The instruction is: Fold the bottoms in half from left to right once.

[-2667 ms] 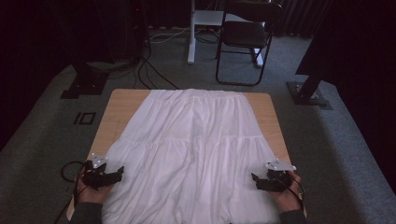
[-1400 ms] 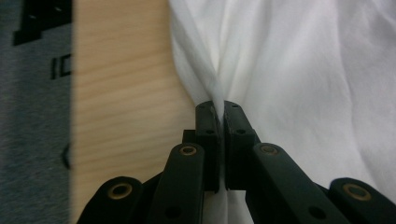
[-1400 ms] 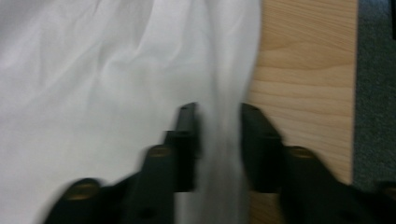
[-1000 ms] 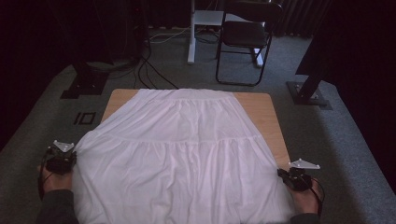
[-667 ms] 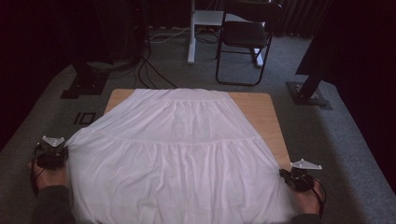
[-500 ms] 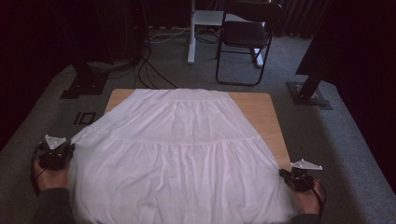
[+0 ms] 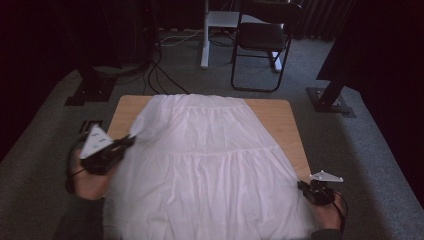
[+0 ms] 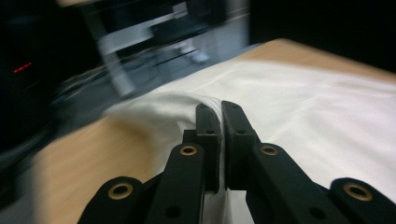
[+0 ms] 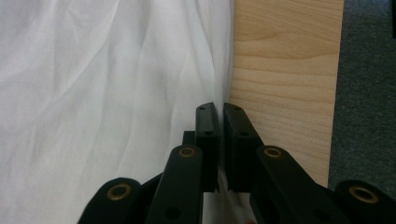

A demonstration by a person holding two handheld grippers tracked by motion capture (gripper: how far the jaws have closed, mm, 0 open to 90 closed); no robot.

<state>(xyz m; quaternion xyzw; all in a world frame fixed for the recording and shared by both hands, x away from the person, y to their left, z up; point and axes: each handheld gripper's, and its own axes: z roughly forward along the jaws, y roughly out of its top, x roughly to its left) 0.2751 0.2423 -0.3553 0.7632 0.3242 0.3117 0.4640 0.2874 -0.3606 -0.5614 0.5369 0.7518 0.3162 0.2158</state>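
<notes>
A white skirt lies spread over a wooden table, its narrow waist end toward the far edge and its wide hem hanging off the near edge. The left gripper is lifted above the table's left side, blurred in the high view, and its jaws are clamped together on the skirt's left edge; the cloth rises in a soft fold from the tabletop up to the jaw tips. In the left gripper view the white fabric bunches just ahead of the closed jaws and a thin strip of it runs down between them, with bare wood showing to the left of the raised fold. The right gripper sits low at the table's near right corner, its jaws pinched on the skirt's right edge. In the right gripper view the cloth's edge runs straight into the narrow slit between the jaws, with rumpled white fabric to the left and bare wood to the right. A black chair stands on the grey carpet beyond the table.
</notes>
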